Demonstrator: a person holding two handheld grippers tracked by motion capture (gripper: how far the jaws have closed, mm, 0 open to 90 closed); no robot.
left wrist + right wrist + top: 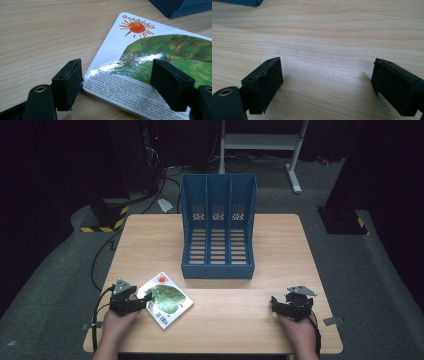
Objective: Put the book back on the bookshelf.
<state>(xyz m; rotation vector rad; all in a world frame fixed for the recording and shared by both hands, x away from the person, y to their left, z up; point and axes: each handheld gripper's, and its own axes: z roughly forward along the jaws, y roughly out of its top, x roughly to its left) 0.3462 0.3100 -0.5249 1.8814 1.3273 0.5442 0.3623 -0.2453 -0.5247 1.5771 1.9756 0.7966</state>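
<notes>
A thin picture book (166, 299) with a white cover, an orange sun and a green hill lies flat on the wooden table (150, 240), front left. My left gripper (140, 301) rests at the book's left corner, jaws open. In the left gripper view the book (140, 57) lies between and beyond the spread jaws, and the left gripper (120, 82) has one jaw touching the book's edge. My right gripper (277, 306) sits open on bare wood near the front right. Its own view shows the right gripper (327, 87) with nothing between the jaws.
A blue three-slot file rack (218, 227) stands at the table's middle back, its open side facing me. A corner of the rack (182, 7) shows beyond the book. Bare wood stretches between the two grippers. Cables and a metal stand are on the floor behind.
</notes>
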